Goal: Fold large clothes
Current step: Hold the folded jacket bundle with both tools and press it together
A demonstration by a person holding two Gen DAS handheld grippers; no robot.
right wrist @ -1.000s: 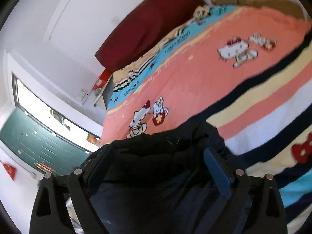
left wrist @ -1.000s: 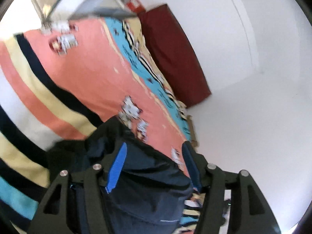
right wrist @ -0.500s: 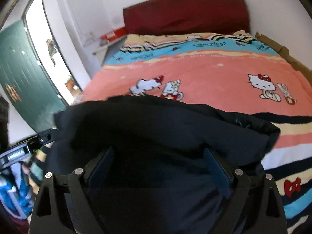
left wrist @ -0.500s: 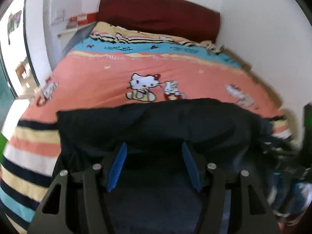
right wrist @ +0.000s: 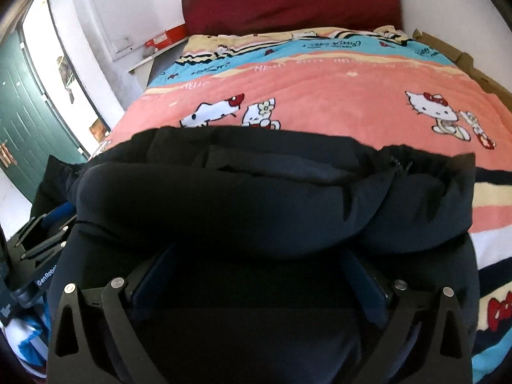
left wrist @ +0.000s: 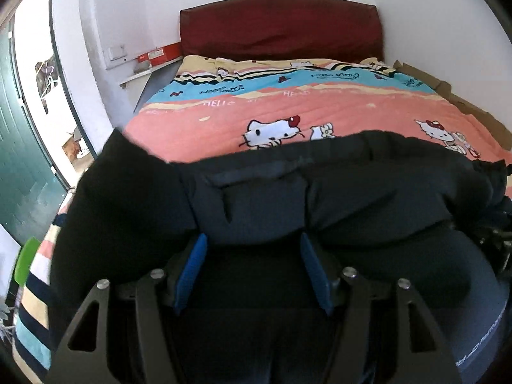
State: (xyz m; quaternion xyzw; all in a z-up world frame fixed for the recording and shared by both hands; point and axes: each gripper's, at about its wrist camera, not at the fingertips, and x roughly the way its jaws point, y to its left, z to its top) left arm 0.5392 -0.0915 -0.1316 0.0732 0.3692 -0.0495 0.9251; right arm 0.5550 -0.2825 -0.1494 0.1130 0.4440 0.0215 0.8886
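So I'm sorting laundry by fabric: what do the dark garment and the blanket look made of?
Garment: probably padded synthetic shell, smooth and matte; it bulges in puffy rolls. Blanket: likely plush fleece, with a soft fuzzy nap and printed cartoons.

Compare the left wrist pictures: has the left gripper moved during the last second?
Yes. The left gripper has swung round: the red headboard, previously tilted toward the upper right, now stands level straight ahead, with the dark garment spread across.

One bulky dark navy padded garment point(left wrist: 368, 192) is lying on one bed with a pink cartoon-cat blanket point(left wrist: 336, 112); two black claws with blue pads are showing, left claw point(left wrist: 252, 272), right claw point(right wrist: 256, 275); one dark red headboard point(left wrist: 278, 28).
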